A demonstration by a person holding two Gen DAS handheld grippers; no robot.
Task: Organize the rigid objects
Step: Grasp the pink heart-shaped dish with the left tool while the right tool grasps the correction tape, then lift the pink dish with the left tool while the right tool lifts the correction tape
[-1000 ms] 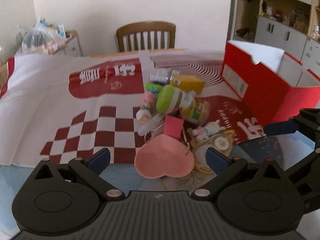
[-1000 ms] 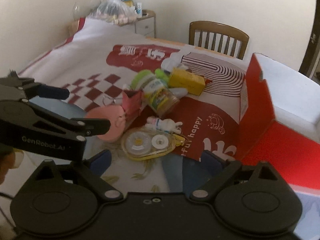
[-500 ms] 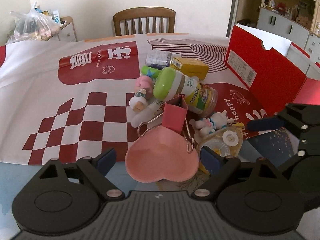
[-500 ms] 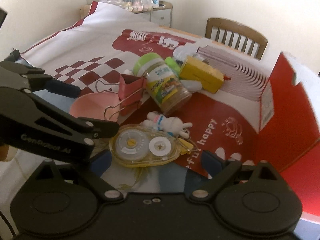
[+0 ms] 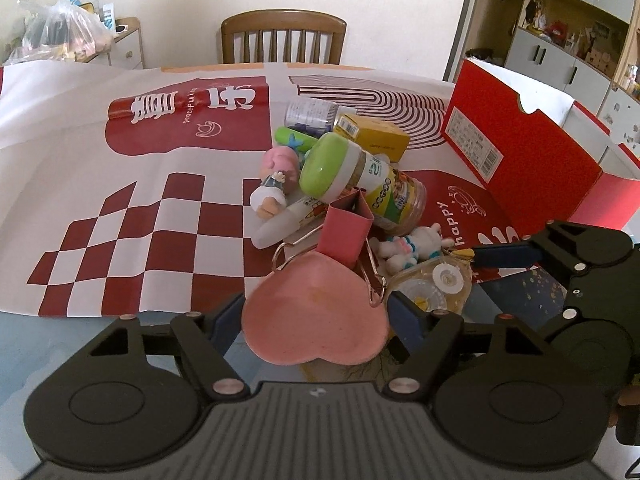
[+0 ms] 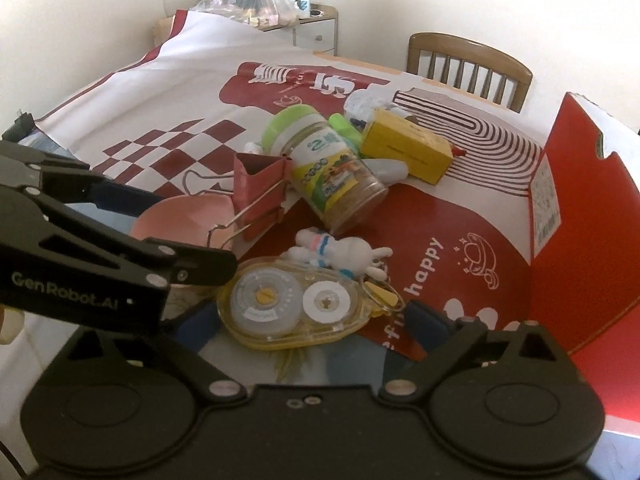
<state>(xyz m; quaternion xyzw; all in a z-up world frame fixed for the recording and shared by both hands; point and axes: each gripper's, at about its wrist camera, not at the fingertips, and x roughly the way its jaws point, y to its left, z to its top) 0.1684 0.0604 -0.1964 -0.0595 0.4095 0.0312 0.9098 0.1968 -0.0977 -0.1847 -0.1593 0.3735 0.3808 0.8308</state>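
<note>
A pile of small items lies on a red-and-white cloth [image 5: 120, 184]. My left gripper [image 5: 316, 316] straddles a pink heart-shaped dish [image 5: 316, 312]. Its jaws are closing, with the blue pads close to the dish's rim on both sides. A pink binder clip [image 5: 344, 236] rests on the dish's far edge. My right gripper [image 6: 314, 320] is closing slightly around a yellow correction-tape dispenser [image 6: 288, 304], with its pads still apart from it. A white bunny keychain [image 6: 344, 252] lies just beyond the dispenser.
Behind these lie a green-lidded jar [image 5: 360, 184] on its side, a pink-haired doll [image 5: 276, 176] and a yellow box [image 5: 372, 136]. An open red box [image 5: 520, 140] stands at the right. A wooden chair [image 5: 280, 36] stands beyond the table.
Both grippers have come down and forward onto the pile. The left jaws have narrowed around the pink dish, and the tape dispenser now lies between the right fingers.
</note>
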